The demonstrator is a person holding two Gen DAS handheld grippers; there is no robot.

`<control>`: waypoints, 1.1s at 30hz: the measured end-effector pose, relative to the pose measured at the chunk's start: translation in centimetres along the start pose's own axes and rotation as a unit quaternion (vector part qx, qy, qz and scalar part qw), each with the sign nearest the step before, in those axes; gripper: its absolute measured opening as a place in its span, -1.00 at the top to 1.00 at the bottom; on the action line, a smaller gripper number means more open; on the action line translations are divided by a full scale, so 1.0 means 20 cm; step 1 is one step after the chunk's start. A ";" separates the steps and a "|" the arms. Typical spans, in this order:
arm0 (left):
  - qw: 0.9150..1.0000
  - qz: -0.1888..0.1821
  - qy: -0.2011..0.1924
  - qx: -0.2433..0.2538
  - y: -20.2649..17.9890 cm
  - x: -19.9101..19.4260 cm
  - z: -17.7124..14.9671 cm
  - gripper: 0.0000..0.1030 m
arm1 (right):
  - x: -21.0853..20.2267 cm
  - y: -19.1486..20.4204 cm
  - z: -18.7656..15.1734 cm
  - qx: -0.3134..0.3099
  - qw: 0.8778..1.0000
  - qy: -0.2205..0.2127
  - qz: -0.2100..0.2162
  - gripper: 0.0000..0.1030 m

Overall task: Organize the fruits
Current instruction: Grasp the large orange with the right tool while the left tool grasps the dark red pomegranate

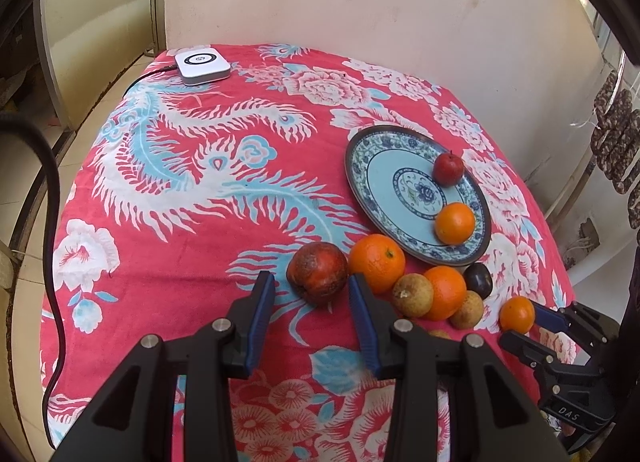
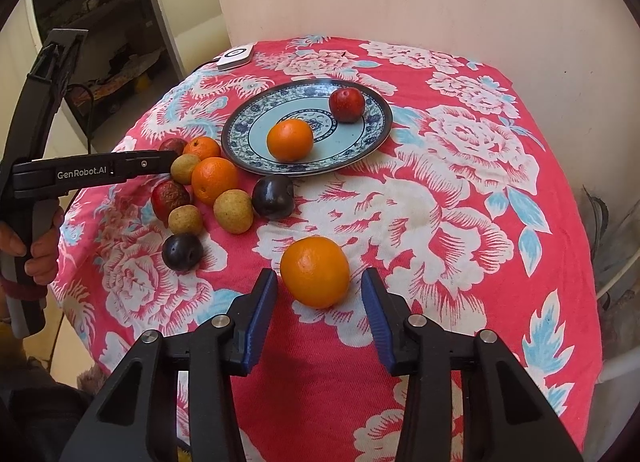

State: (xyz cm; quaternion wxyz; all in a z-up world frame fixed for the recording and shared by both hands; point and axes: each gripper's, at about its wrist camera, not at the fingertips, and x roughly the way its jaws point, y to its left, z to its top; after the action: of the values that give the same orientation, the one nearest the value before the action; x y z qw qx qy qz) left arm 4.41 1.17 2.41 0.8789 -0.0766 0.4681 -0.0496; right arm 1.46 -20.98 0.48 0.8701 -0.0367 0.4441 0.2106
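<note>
In the left wrist view, the left gripper hangs spread and empty before a blotchy red fruit beside the plate; it looks soft, so gentle pressure across its middle suits, and the other tool reads "DAS". In the right wrist view, the right gripper gapes around a lone orange (firm, round, apt to roll) on the cloth; the opposite handle reads "GenRobot.AI".

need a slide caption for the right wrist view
Open right claw framing a lone orange on the floral tablecloth, near a plate holding two fruits.

Lone orange between the right gripper's spread fingers — plate beyond, two fruits aboard.
</note>
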 end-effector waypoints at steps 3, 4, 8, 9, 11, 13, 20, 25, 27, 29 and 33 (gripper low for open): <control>1.000 -0.004 0.001 -0.004 0.01 0.01 0.00 0.22 | 0.00 0.00 0.00 -0.002 1.000 0.000 -0.002 0.21; 1.000 -0.008 0.001 -0.006 0.01 0.01 0.00 0.24 | 0.00 0.00 0.00 -0.003 1.000 0.000 -0.001 0.23; 1.000 -0.020 0.001 -0.009 0.02 0.01 0.00 0.36 | 0.00 0.00 0.01 -0.006 1.000 -0.002 0.002 0.30; 1.000 -0.020 0.001 -0.008 0.01 0.00 0.00 0.37 | 0.00 0.01 0.01 -0.007 1.000 -0.002 0.003 0.32; 1.000 -0.022 -0.001 -0.007 0.01 0.00 0.00 0.37 | 0.01 0.01 0.01 -0.008 1.000 -0.003 0.002 0.33; 1.000 -0.023 -0.003 -0.006 0.01 -0.01 -0.01 0.37 | 0.01 0.00 0.01 -0.007 1.000 -0.004 0.003 0.33; 1.000 -0.020 -0.017 0.000 0.00 -0.08 -0.01 0.37 | 0.00 -0.01 0.01 -0.002 1.000 -0.007 0.010 0.35; 0.999 -0.019 -0.027 0.005 -0.01 -0.12 -0.01 0.37 | -0.02 0.00 0.01 -0.005 1.000 -0.012 0.013 0.35; 0.999 -0.018 -0.032 0.008 -0.02 -0.14 0.00 0.37 | -0.02 0.00 0.01 -0.004 1.000 -0.015 0.013 0.35; 0.999 -0.018 -0.035 0.011 -0.02 -0.16 0.00 0.37 | -0.03 -0.01 0.02 -0.004 1.000 -0.017 0.014 0.35; 0.999 -0.020 -0.040 0.013 -0.04 -0.18 0.01 0.37 | -0.04 -0.04 0.05 0.003 1.000 -0.022 0.015 0.35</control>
State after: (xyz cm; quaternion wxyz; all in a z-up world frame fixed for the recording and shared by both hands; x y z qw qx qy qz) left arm 2.42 0.91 5.64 0.8968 -0.0768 0.4301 -0.0702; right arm 1.98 -21.69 1.63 0.8767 -0.0226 0.4257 0.2227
